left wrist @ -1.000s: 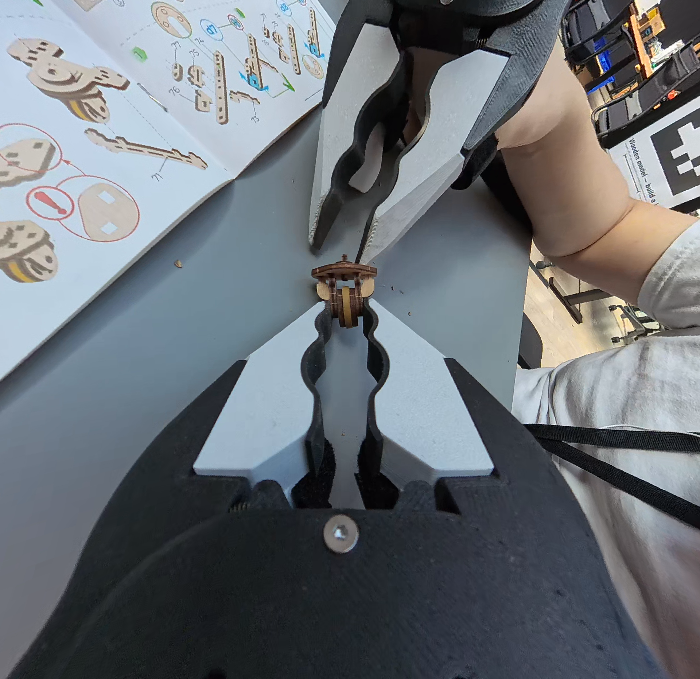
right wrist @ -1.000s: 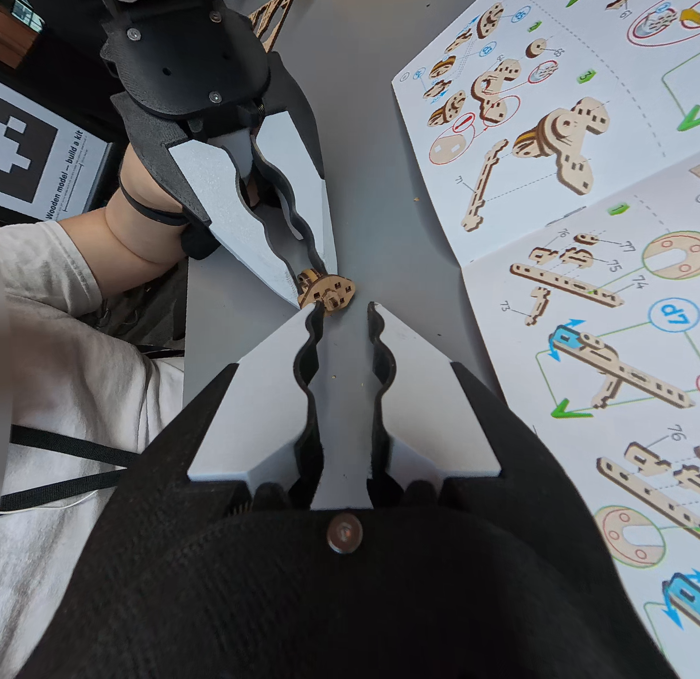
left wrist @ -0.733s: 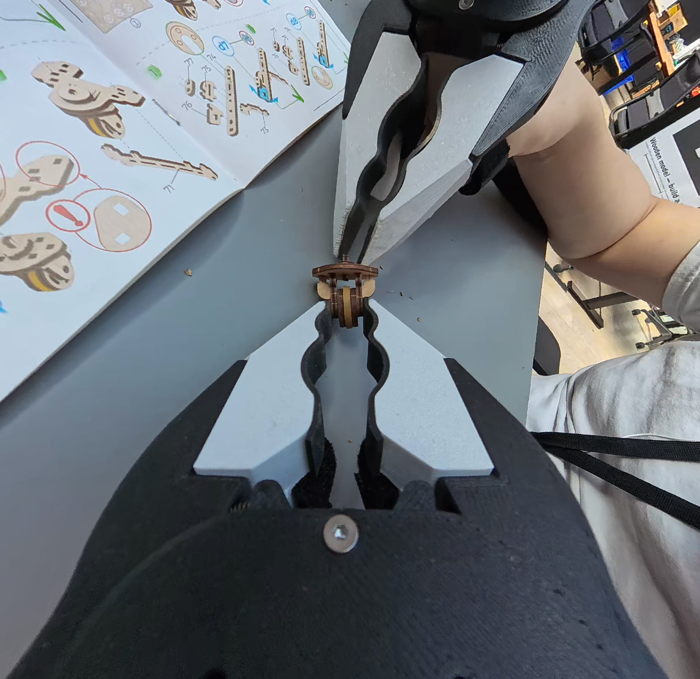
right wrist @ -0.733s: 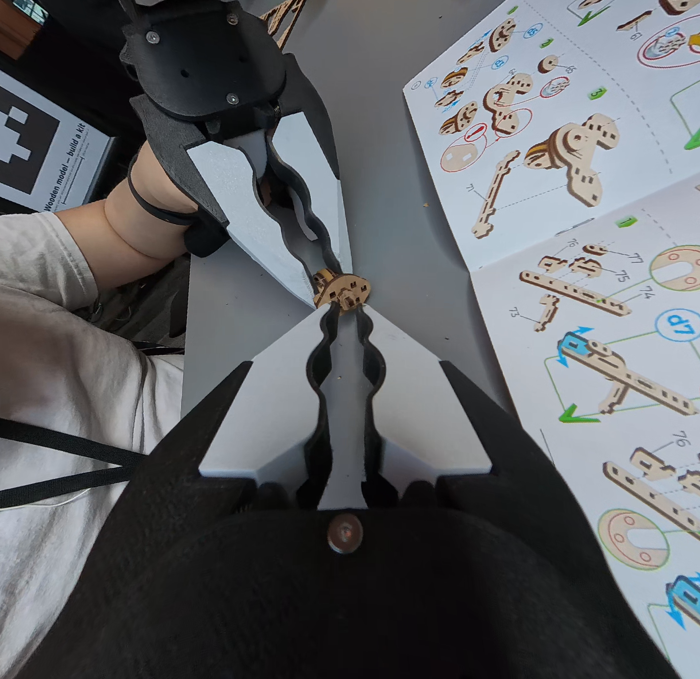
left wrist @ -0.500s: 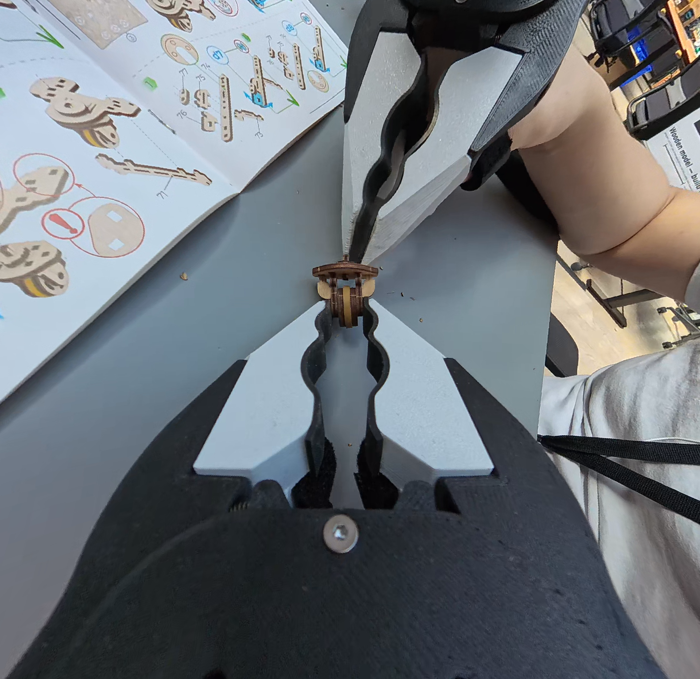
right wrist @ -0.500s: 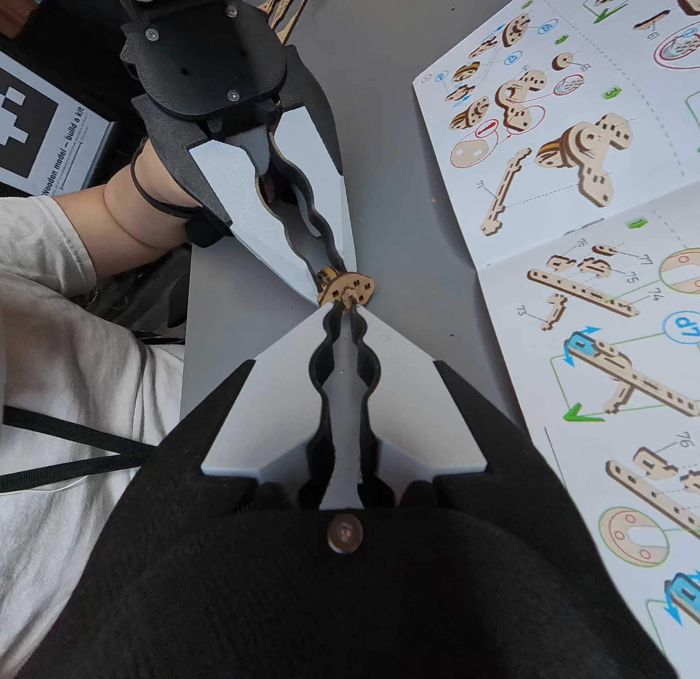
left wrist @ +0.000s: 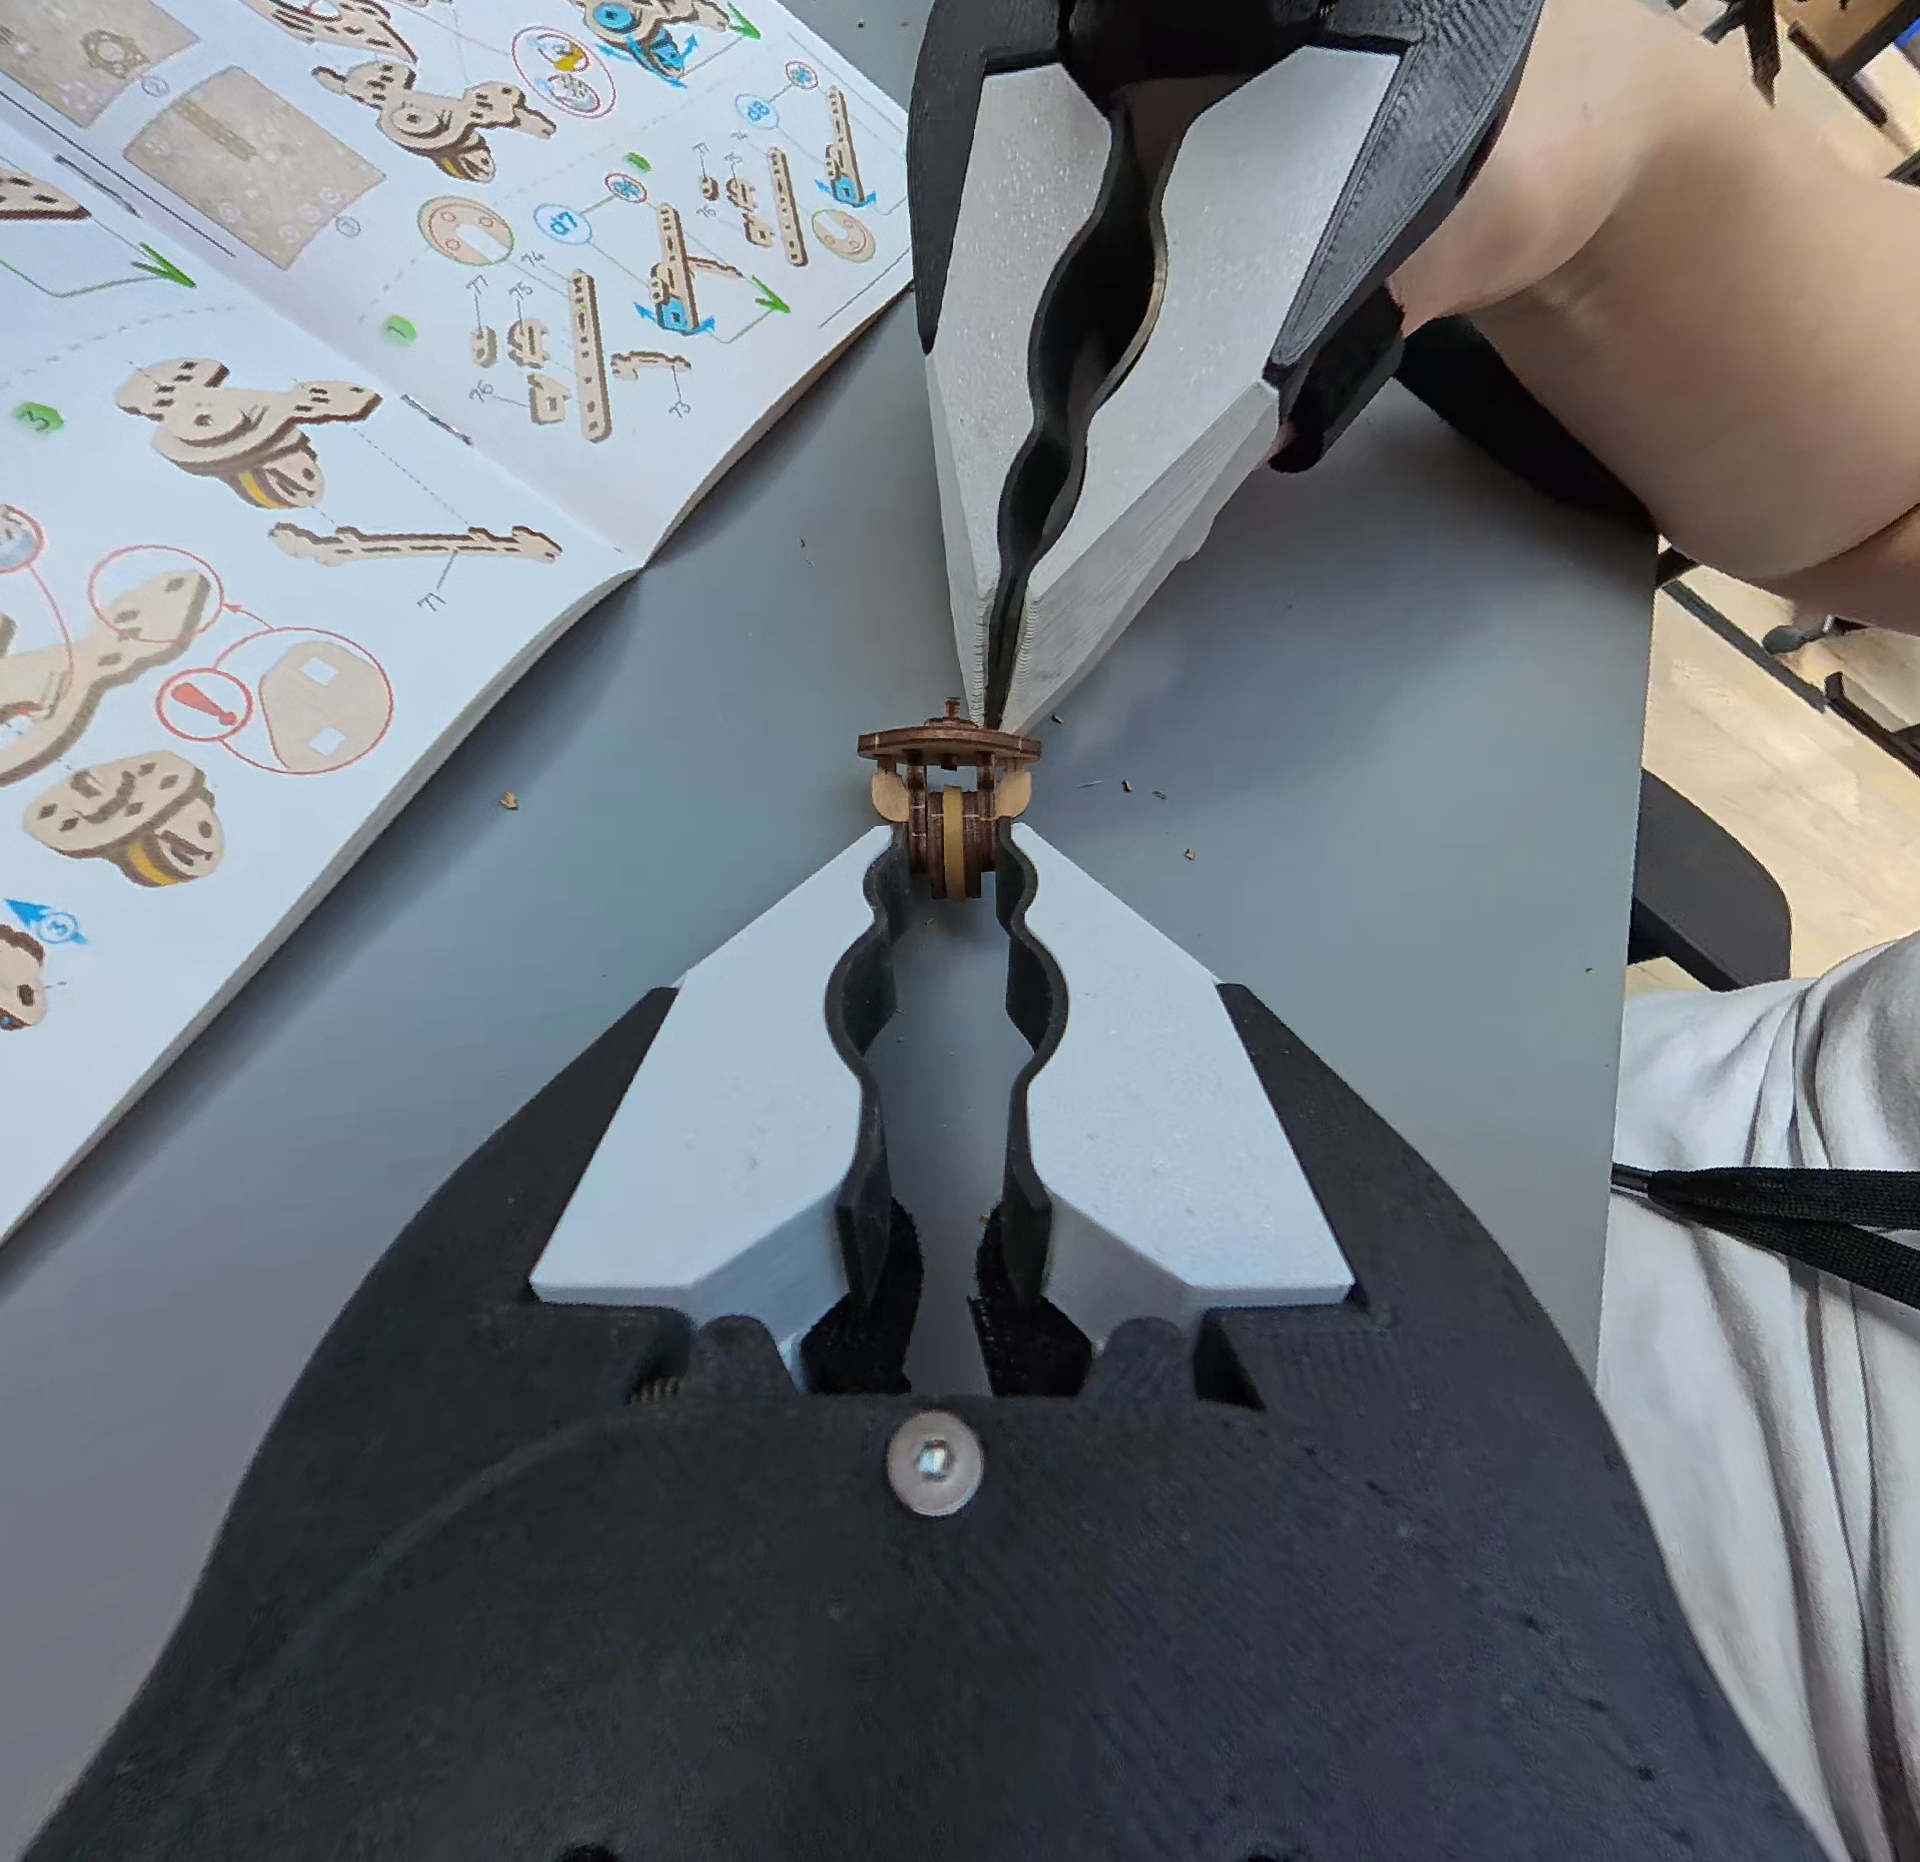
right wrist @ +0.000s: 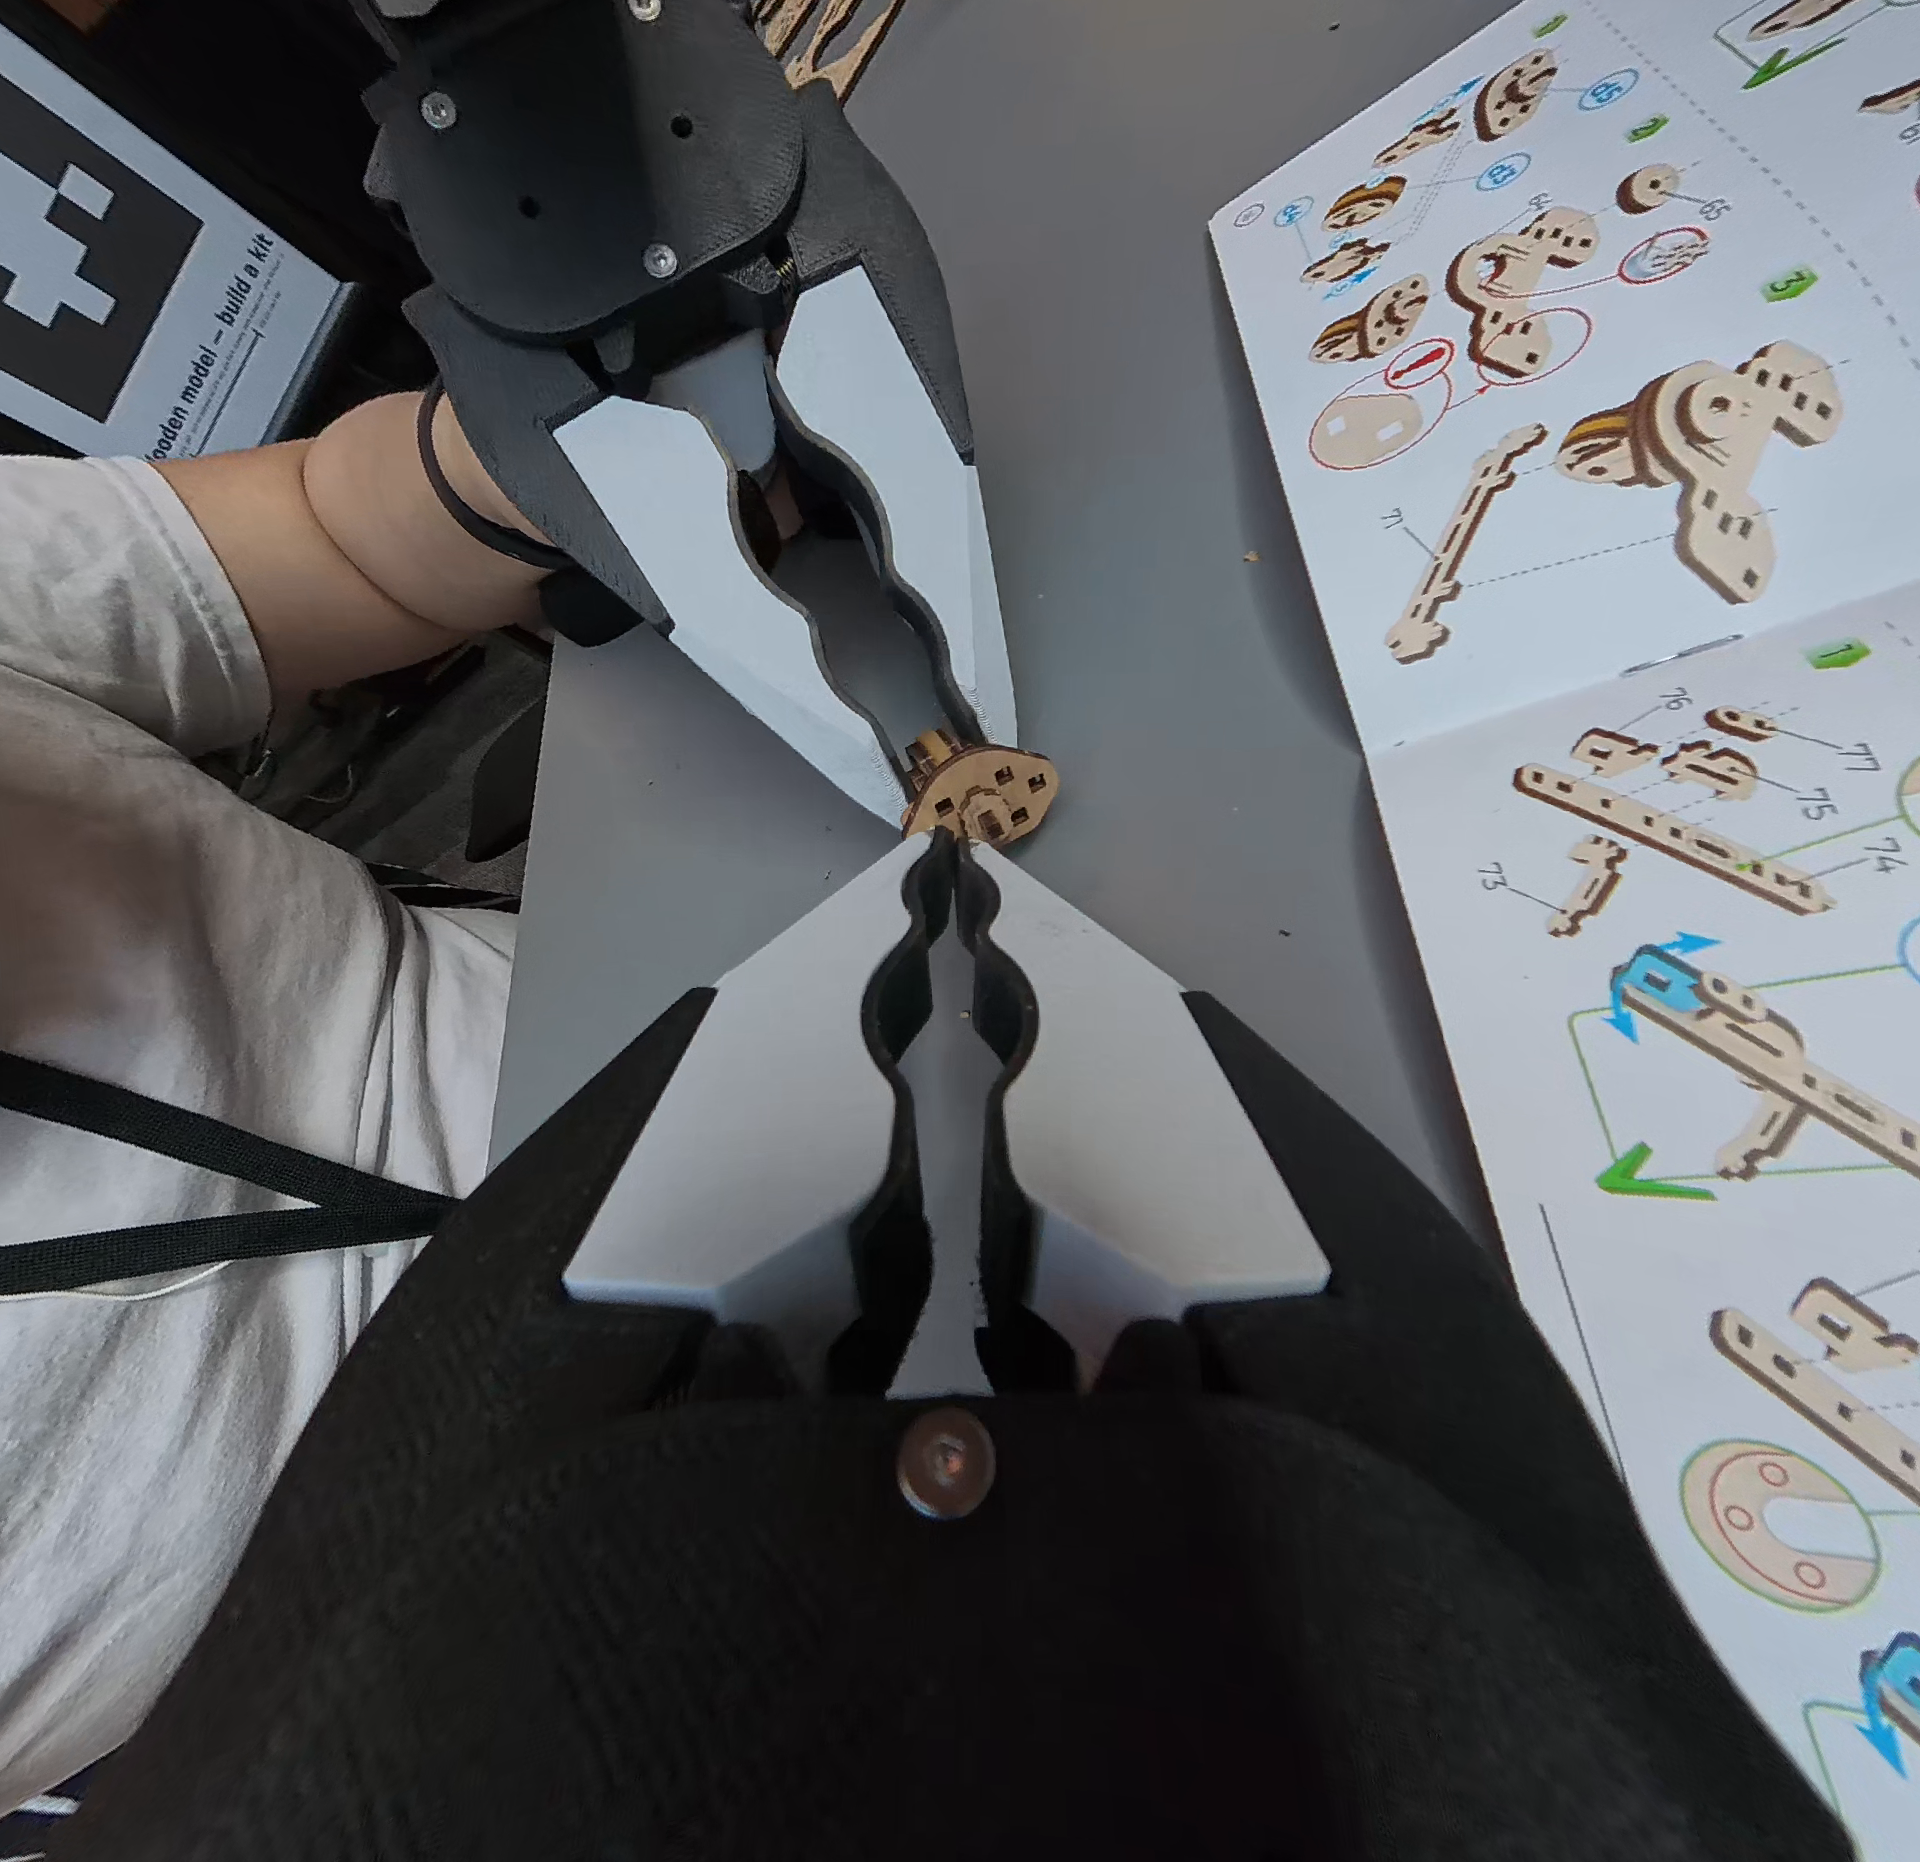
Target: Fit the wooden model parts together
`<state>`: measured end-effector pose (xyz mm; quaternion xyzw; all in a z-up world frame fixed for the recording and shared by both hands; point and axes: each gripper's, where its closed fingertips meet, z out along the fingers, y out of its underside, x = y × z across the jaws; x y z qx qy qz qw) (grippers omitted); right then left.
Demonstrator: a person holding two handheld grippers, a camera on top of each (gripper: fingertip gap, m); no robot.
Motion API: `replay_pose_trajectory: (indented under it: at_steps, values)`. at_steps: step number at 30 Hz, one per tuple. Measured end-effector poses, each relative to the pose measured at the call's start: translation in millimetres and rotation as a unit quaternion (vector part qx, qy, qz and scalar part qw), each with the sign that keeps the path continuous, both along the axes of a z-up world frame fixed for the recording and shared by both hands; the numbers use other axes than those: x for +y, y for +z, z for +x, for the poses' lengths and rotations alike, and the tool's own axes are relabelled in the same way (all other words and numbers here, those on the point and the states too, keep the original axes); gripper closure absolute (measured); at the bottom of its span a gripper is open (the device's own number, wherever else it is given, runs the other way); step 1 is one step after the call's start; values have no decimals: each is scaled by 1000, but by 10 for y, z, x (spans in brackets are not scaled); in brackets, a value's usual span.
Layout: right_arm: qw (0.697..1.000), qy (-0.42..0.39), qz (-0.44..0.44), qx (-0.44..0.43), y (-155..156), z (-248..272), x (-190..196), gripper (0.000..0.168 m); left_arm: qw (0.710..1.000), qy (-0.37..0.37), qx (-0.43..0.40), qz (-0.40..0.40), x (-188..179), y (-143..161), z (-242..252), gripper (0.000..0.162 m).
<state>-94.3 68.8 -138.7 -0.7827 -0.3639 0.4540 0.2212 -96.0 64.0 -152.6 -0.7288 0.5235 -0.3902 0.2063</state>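
A small wooden assembly (left wrist: 948,825), a flat slotted plate on a stack of discs, is held above the grey table (left wrist: 520,1033). My left gripper (left wrist: 948,856) is shut on its disc stack. In the right wrist view the left gripper (right wrist: 930,763) reaches in from the upper left with the plate (right wrist: 1003,784) facing me. My right gripper (right wrist: 951,844) is shut, with its tip against the plate beside a small centre peg (right wrist: 987,823). In the left wrist view the right gripper (left wrist: 995,713) comes down from above onto the plate's top. Nothing shows between its jaws.
An open instruction booklet (left wrist: 312,462) lies on the table; it is at the right in the right wrist view (right wrist: 1610,669). A wooden parts sheet (right wrist: 831,4) lies at the far edge. The table edge (left wrist: 1631,877) runs beside the person's arm (left wrist: 1662,306) and white shirt. Less than 4 cm separates the two grippers' tips.
My right gripper went from open to shut and moved its tip onto the assembly's plate. The left gripper kept its hold on the assembly and barely moved.
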Motion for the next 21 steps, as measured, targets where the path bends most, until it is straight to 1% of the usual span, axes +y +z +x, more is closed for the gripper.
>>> replay_pose_trajectory:
  at_steps: [7,16,21]
  values:
    - [1000,-6,17,-9,6,-10,7,168,1000,8,0,25,17,-5,2,149]
    - [999,-15,34,-23,7,-20,17,168,1000,18,-3,15,32,-2,-3,149]
    - [996,-47,60,-39,3,-16,23,168,1000,22,-3,13,40,-2,-5,149]
